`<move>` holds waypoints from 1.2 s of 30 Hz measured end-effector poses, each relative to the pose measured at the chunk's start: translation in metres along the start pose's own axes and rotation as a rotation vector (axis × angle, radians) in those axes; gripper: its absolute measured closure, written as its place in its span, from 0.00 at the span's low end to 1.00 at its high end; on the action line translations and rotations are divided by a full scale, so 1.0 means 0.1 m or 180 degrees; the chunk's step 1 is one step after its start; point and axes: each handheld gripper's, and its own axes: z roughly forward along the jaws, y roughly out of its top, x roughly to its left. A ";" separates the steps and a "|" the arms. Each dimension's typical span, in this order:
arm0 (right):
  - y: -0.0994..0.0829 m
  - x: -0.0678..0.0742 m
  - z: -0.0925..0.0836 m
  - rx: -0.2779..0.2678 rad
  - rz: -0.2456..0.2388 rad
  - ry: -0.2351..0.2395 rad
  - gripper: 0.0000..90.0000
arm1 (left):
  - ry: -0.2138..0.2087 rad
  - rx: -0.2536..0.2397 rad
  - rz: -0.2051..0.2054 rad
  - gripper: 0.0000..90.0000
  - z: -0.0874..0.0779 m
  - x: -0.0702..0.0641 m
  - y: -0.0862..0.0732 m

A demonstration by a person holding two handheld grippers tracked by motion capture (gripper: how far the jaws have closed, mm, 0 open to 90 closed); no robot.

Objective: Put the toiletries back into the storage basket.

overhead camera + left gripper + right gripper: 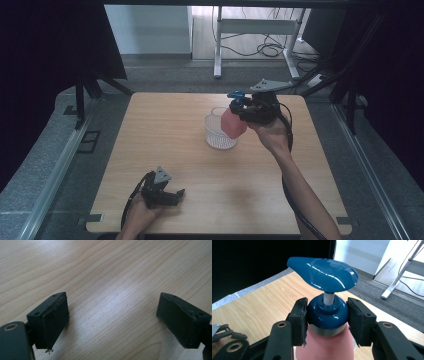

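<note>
- The table [165,165] is a light wooden top; its working things sit toward the far right, and the left gripper rests at the near left edge.
- The right gripper [246,107] hangs in the air above the far right part of the table, its jaws clamped on the blue collar of a pink pump bottle [233,123]; the right gripper view shows both pads pressed against the collar [327,312] just under the blue pump head [323,271].
- The pump bottle is lifted off the table and tilted, its pink body touching or overlapping the right rim of a clear dimpled cup [219,131] that stands upright near the middle of the table.
- The left gripper [172,196] lies low on the table, jaws wide apart with bare wood between them, holding nothing.
- Step in hand, as I judge it: carrying the bottle, either lowering it into the cup or bringing it out; the pictures cannot settle which.
- The next move calls for keeping the clamp firm on the smooth collar and keeping the bottle's base clear of the cup's rim, since a nudge could tip the light cup; the idle left gripper could steady it.
</note>
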 end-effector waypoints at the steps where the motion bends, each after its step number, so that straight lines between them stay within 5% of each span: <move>1: 0.00 0.00 0.02 -0.0003 -0.0005 -0.0008 0.59 | 0.0002 0.0000 -0.0011 0.11 0.00 0.00 0.00; 36: 0.05 -0.11 0.57 0.0076 -0.0051 -0.0136 0.59 | -0.0004 -0.0008 -0.0001 0.11 0.00 0.00 0.00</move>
